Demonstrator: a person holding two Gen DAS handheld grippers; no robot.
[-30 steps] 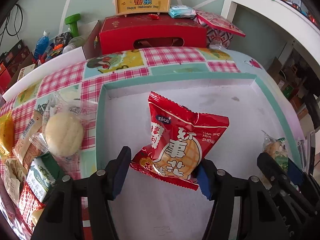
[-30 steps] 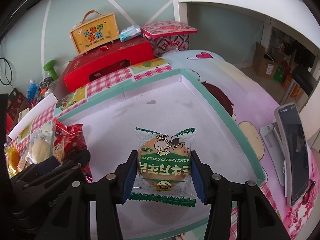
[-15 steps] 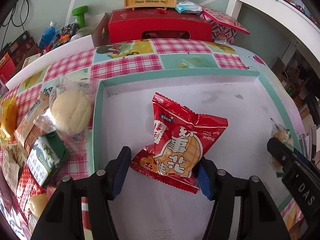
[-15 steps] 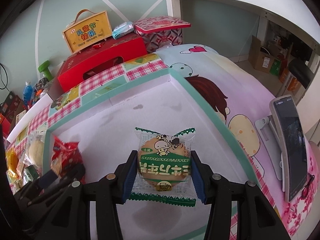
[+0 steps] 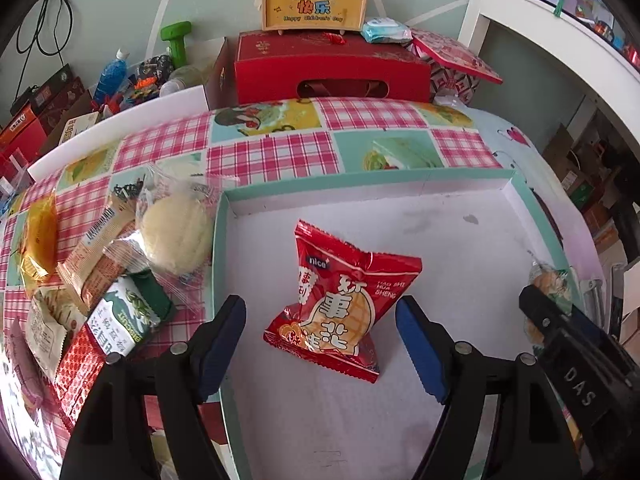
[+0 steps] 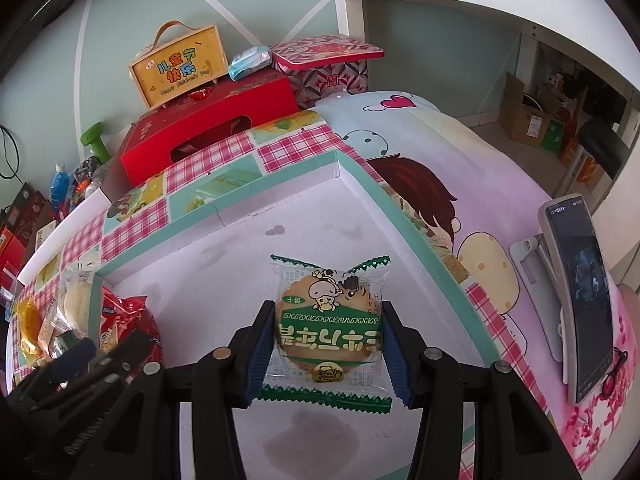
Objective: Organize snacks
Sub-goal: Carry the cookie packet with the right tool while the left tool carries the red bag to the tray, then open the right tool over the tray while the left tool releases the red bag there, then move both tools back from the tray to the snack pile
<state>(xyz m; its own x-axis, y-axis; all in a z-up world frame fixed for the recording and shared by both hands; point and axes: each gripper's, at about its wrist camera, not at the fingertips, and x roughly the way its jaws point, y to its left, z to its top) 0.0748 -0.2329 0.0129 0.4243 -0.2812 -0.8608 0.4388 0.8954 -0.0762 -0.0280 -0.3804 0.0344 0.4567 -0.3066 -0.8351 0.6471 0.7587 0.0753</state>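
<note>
A red peanut snack bag lies on the white floor of the teal-rimmed tray. My left gripper is open, its blue pads standing apart on either side of the bag. My right gripper is shut on a green-and-clear biscuit packet, held a little above the tray floor. The red bag also shows at the left of the right wrist view. The right gripper and its packet show at the right edge of the left wrist view.
Several loose snacks lie left of the tray on the checked cloth, among them a round bun and a green packet. A red gift box stands behind. A phone on a stand is at the right.
My left gripper has opened, its pads now clear of the red bag, which rests on the tray floor. It has also drawn back a little. The right gripper still holds the biscuit packet.
</note>
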